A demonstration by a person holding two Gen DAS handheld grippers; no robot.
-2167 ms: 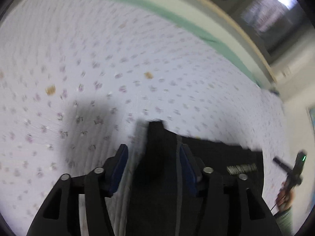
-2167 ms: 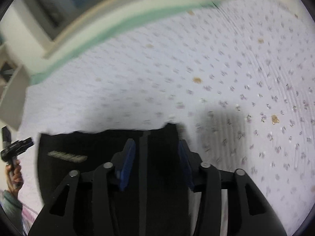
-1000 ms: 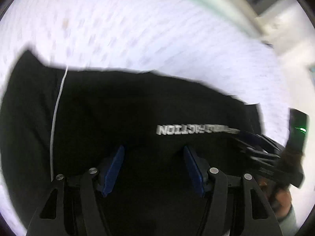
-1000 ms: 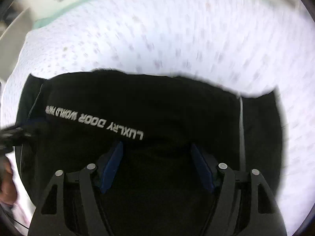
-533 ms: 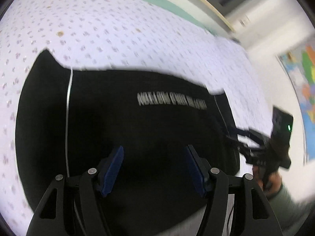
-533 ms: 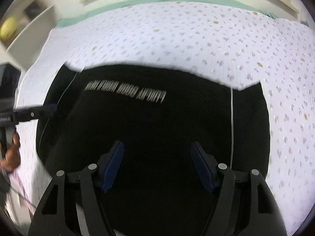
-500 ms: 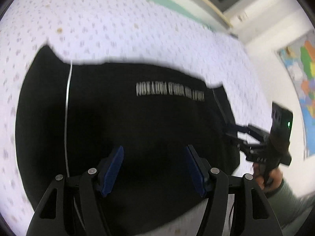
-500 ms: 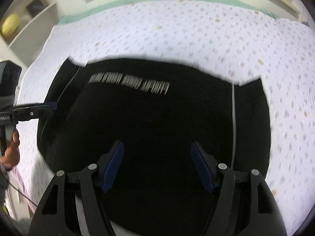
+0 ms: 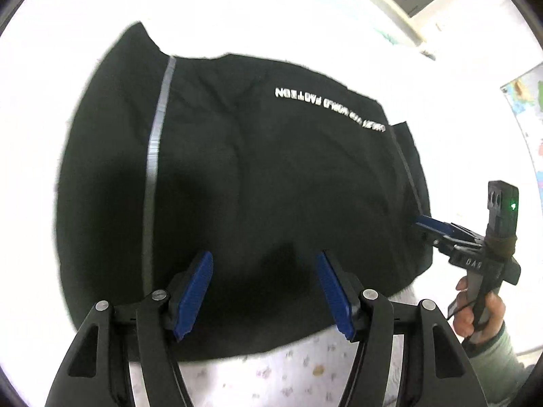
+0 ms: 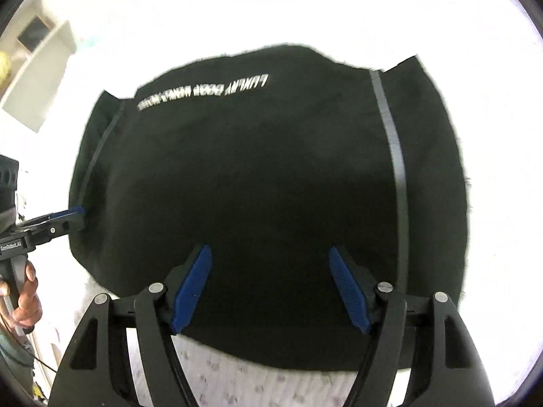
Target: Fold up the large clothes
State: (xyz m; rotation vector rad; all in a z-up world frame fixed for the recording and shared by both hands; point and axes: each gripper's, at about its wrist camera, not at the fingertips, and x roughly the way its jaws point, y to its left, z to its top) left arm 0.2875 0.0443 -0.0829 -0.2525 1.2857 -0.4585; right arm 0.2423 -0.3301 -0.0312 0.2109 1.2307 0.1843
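A black garment (image 9: 258, 176) with a line of white lettering (image 9: 325, 105) and thin grey stripes lies spread flat on the bed; it also fills the right wrist view (image 10: 271, 176). My left gripper (image 9: 263, 288) is open and empty above the garment's near edge. My right gripper (image 10: 269, 285) is open and empty, also above the near edge. In the left wrist view the right gripper (image 9: 431, 225) is at the garment's right side. In the right wrist view the left gripper (image 10: 73, 215) is at its left side.
The bed has a white sheet with small flower print (image 9: 288, 373), overexposed beyond the garment. A wooden bed frame (image 9: 404, 10) runs along the far side. A map hangs on the wall (image 9: 529, 108) at right. Shelves (image 10: 37, 54) stand at far left.
Both grippers let go of the garment and opened, then pulled back and up. The garment, held bunched at first, now lies spread flat on the bed.
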